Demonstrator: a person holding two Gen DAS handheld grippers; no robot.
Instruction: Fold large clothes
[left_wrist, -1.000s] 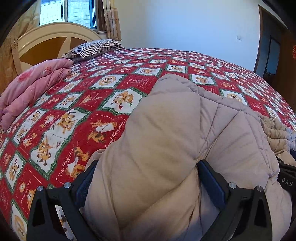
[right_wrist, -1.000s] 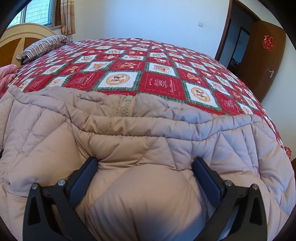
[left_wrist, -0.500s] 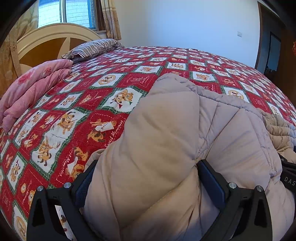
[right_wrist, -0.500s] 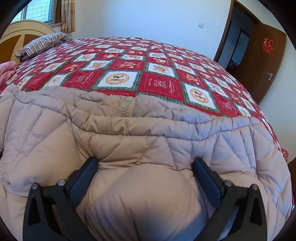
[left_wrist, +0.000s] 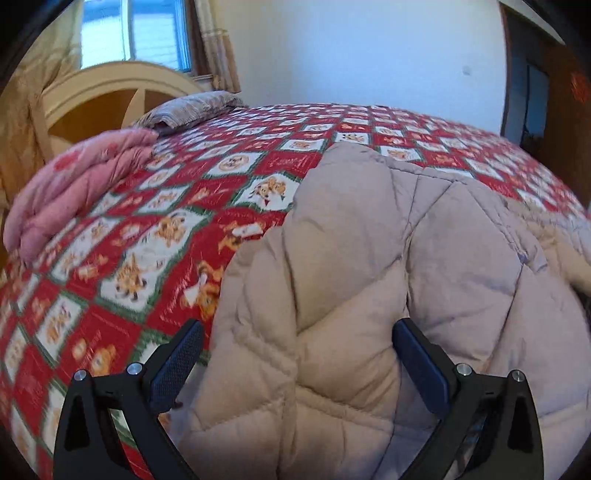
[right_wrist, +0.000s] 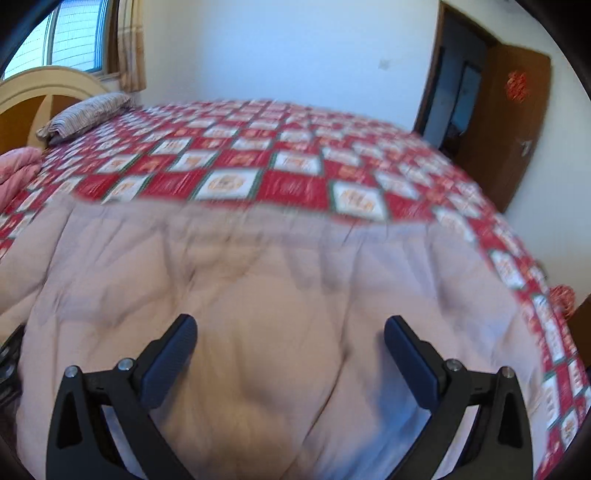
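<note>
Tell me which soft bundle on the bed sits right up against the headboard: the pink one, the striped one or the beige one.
The striped pillow, lying at the headboard. The folded pink quilt is nearer the camera; the beige jacket is nearest.

The beige quilted puffer coat (left_wrist: 388, 295) lies on the red patterned bedspread (left_wrist: 155, 236), puffy, with diamond-shaped stitching. In the left wrist view it fills the frame from 3 o'clock round to 6 o'clock, a rounded bulge of it rising toward 12 o'clock, its left edge free against the spread at 8 o'clock. In the right wrist view the coat (right_wrist: 280, 295) is blurred and spreads across the whole lower half, from 9 o'clock to 4 o'clock, its far edge running roughly straight across the middle.
</note>
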